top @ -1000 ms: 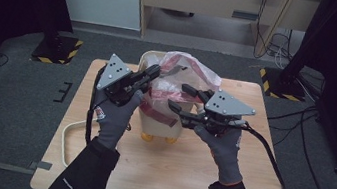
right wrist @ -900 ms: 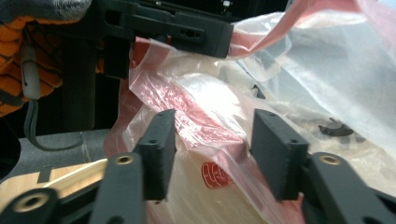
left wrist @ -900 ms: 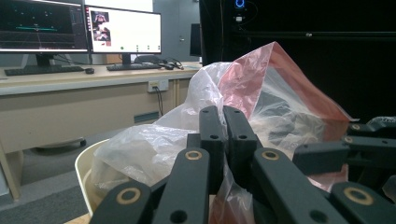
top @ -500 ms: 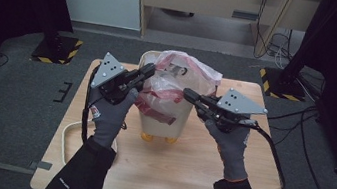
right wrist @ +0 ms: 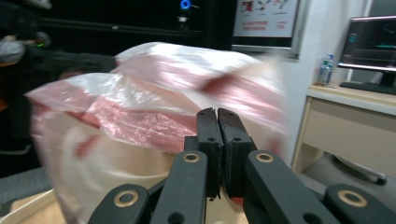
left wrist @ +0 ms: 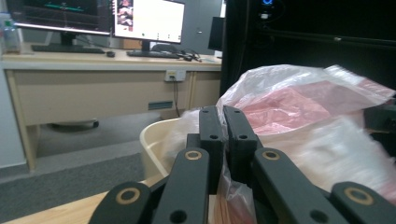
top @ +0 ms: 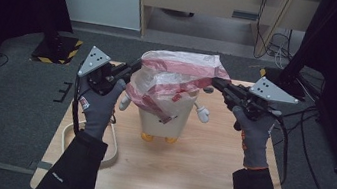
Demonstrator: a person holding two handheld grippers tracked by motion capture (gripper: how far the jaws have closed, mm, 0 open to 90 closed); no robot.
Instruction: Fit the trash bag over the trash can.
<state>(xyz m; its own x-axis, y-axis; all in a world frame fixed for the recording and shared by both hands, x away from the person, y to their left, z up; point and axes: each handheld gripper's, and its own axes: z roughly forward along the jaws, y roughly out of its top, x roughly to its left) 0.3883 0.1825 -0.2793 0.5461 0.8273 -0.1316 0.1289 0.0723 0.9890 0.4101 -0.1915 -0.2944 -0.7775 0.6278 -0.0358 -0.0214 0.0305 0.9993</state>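
Plastic bag (top: 174, 77) stretched over the cream bin (top: 165, 117) near the table's (top: 194, 179) far edge. Left gripper (top: 134, 65) and right gripper (top: 214, 83) each clamp the bag's rim on opposite sides. Risk: thin film tears, or the light bin tips, if the pull gets uneven.

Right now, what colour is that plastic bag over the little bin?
The plastic bag is clear with red patches and bands, best seen in the high view.
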